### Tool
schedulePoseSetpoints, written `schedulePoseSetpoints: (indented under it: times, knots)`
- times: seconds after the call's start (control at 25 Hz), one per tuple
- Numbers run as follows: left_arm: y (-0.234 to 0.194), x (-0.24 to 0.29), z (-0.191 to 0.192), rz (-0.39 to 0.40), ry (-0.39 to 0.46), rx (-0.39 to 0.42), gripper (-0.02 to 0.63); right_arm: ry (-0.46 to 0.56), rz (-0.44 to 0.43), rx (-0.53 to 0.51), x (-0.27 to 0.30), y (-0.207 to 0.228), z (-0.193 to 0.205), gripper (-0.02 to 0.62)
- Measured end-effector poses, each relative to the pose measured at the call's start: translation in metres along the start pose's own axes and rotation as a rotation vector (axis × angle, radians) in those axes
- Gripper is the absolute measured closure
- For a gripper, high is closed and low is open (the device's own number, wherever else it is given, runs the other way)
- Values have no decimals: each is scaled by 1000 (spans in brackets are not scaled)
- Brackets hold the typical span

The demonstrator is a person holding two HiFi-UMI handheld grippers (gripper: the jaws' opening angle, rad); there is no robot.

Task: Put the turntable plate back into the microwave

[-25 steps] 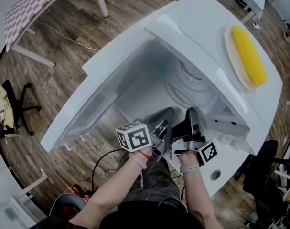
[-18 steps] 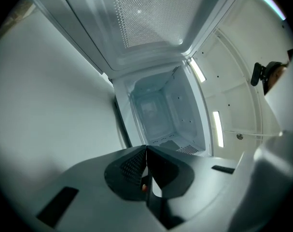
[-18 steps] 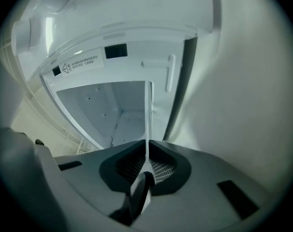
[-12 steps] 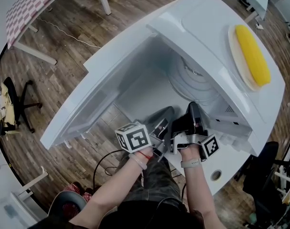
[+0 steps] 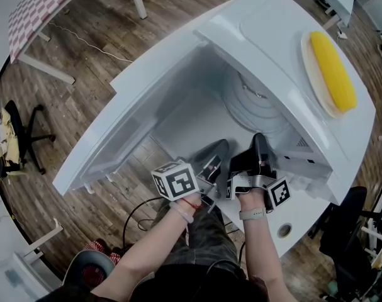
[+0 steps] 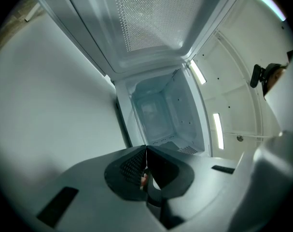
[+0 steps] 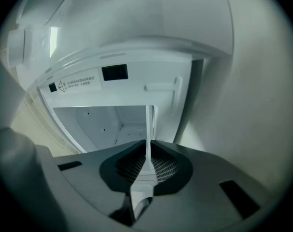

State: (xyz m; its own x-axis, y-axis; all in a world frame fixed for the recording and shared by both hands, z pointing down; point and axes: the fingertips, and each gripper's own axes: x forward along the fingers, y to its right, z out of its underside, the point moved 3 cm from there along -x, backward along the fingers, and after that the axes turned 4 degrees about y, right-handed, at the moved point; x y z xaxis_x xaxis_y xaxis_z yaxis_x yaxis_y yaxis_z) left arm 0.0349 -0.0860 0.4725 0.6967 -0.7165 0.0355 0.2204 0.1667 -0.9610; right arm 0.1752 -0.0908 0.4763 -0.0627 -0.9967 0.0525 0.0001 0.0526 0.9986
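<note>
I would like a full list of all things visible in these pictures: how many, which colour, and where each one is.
microwave: one, white, centre, its door swung open to the left
turntable plate: one, clear glass, inside the cavity
dish: one, cream, on top of the microwave, right side
cob-shaped item: one, yellow, lying on the dish
table: one, white, under the microwave
checked table: one, red and white, top left
office chair: one, black, far left
floor: brown wood
left gripper: dark grey, jaws together, empty, at the cavity's mouth
right gripper: dark grey, jaws shut on the plate's edge
</note>
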Motion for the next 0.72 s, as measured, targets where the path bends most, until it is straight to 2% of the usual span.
schedulePoseSetpoints:
  times: [0.44, 0.72]
  knots:
    - [5, -1, 5, 7, -26, 21, 592, -80, -7, -60, -28, 1, 10, 560]
    - [16, -7, 15, 25, -77, 58, 594, -192, -36, -162, -42, -12, 26, 572]
